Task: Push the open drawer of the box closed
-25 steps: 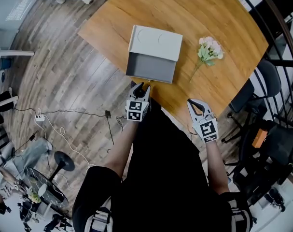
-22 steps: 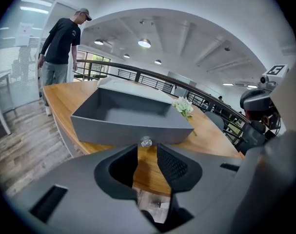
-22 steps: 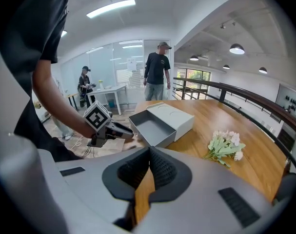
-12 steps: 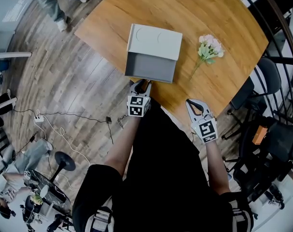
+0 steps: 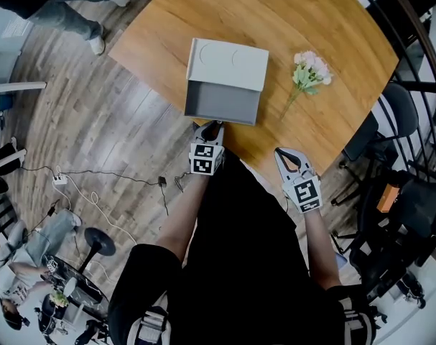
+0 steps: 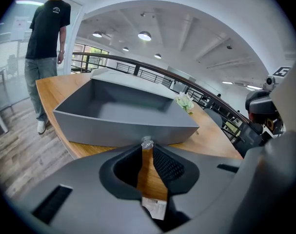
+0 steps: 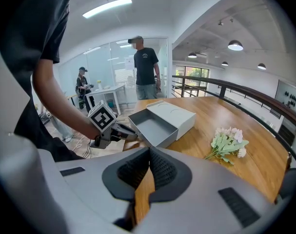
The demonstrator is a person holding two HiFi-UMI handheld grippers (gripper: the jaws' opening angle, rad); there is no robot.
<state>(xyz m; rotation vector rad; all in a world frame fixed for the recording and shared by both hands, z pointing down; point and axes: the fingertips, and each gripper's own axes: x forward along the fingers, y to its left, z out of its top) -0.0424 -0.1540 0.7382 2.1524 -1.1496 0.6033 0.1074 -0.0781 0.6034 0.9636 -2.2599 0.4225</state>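
Note:
A white box [image 5: 230, 62] stands on the round wooden table [image 5: 318, 20], its grey drawer [image 5: 223, 103] pulled out toward me and empty. My left gripper [image 5: 209, 128] points at the drawer's front wall [image 6: 123, 126] from just short of it, at the table edge. Its jaws [image 6: 147, 143] are closing, tips nearly together, with nothing between them. My right gripper [image 5: 286, 154] hovers over the table's near edge, right of the drawer and apart from it. It [image 7: 148, 152] is shut and empty. The drawer [image 7: 152, 126] and box [image 7: 174, 115] lie ahead of it to the left.
A bunch of pale pink flowers [image 5: 309, 74] lies on the table right of the box. A person [image 5: 67, 6] stands on the wooden floor at far left. A dark chair [image 5: 393, 117] and a curved railing border the table's right side. Cables [image 5: 160, 175] lie on the floor.
The left gripper's jaws have drawn together while it stays by the drawer front. The person at the upper left has walked further left. The right gripper has barely moved.

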